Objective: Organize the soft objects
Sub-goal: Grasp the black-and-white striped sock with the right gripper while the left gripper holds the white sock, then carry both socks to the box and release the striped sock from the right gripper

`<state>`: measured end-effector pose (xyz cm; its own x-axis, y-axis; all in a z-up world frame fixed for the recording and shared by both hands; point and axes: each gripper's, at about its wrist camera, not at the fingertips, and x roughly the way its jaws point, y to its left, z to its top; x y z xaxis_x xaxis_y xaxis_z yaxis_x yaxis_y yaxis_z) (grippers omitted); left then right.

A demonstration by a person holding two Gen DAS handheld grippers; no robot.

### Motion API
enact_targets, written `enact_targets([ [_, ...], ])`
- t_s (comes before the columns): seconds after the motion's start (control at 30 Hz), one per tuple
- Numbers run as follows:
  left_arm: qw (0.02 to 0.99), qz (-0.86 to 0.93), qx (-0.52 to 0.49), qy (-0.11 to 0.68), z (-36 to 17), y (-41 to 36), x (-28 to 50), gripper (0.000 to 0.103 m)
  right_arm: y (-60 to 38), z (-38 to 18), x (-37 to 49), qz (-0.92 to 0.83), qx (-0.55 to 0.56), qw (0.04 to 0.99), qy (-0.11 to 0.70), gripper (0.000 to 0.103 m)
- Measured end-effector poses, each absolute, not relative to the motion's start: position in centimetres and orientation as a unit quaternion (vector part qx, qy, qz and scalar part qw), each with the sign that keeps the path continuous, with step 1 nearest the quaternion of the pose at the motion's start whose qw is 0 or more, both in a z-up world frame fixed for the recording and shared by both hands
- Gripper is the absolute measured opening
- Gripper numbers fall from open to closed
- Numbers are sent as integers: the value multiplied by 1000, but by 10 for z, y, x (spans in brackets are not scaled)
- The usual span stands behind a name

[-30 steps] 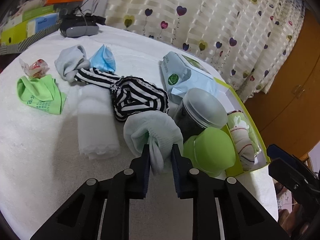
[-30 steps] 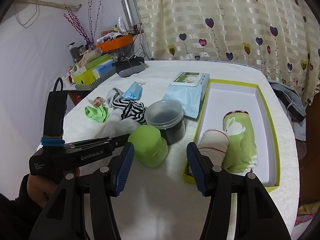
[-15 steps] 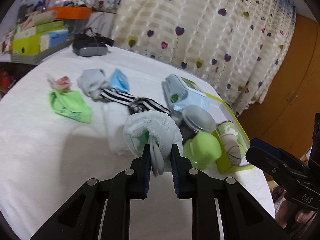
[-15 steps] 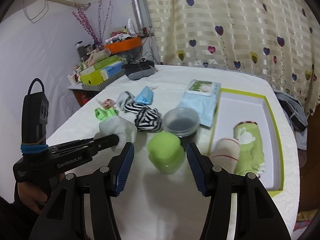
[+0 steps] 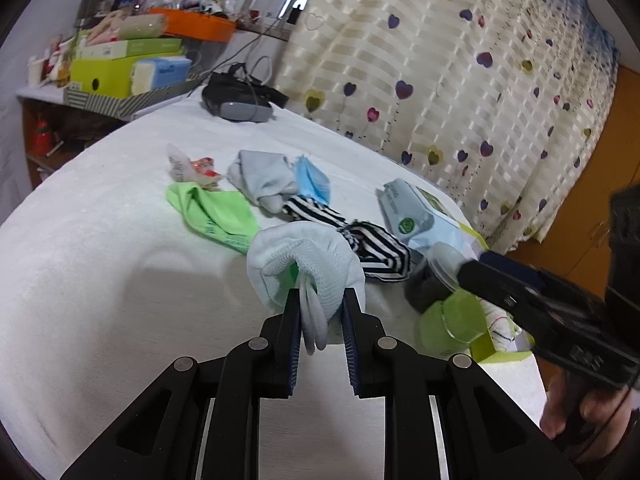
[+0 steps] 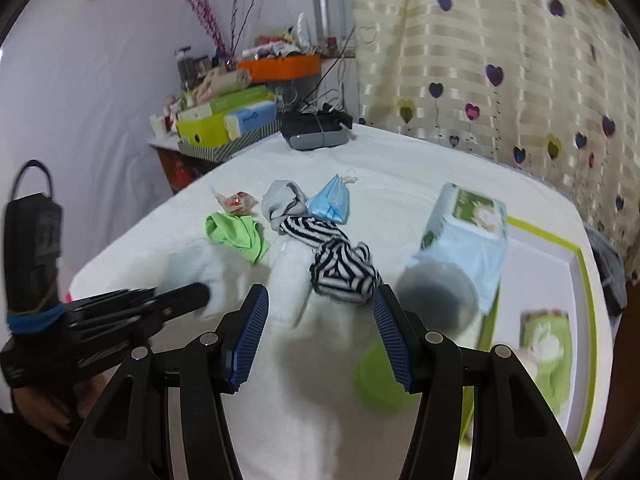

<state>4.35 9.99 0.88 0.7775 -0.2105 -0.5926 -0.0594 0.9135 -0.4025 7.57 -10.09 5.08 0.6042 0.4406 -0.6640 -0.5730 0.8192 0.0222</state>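
The left gripper [image 5: 320,322], still pinching the pale rolled sock [image 5: 306,264], has lifted it mid-frame, probably heading for the green tray [image 6: 576,280]; the right gripper [image 6: 320,332] stays spread wide.

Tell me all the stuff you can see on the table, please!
white sock: 1, pale white, pinched in the left gripper
striped cloth: 1, black and white, table middle
green cloth: 1, lime, left of the stripes
grey sock: 1, behind the stripes
face mask: 1, blue, beside grey sock
wipes pack: 1, pale blue, by the tray
tray: 1, white with lime rim, right
green jar: 1, near edge
left gripper: shut on sock
right gripper: open, empty
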Motion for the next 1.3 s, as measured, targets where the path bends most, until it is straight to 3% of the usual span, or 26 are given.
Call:
enact_targets([
  [0.77,914,-38,-229,332,-6,124,54,18,-27,-7,176,258,-293,777,494,55],
  [0.8,914,-37,-230,333,-6,124,55,18,-24,-10,177,261,-300,772,496,54],
  [0.97,913,-37,-230,335,-7,124,57,18,-19,-17,178,263,-322,765,491,11],
  [1.3,918,-39,-220,328,3,115,53,18,-45,33,149,283,-258,821,423,6],
])
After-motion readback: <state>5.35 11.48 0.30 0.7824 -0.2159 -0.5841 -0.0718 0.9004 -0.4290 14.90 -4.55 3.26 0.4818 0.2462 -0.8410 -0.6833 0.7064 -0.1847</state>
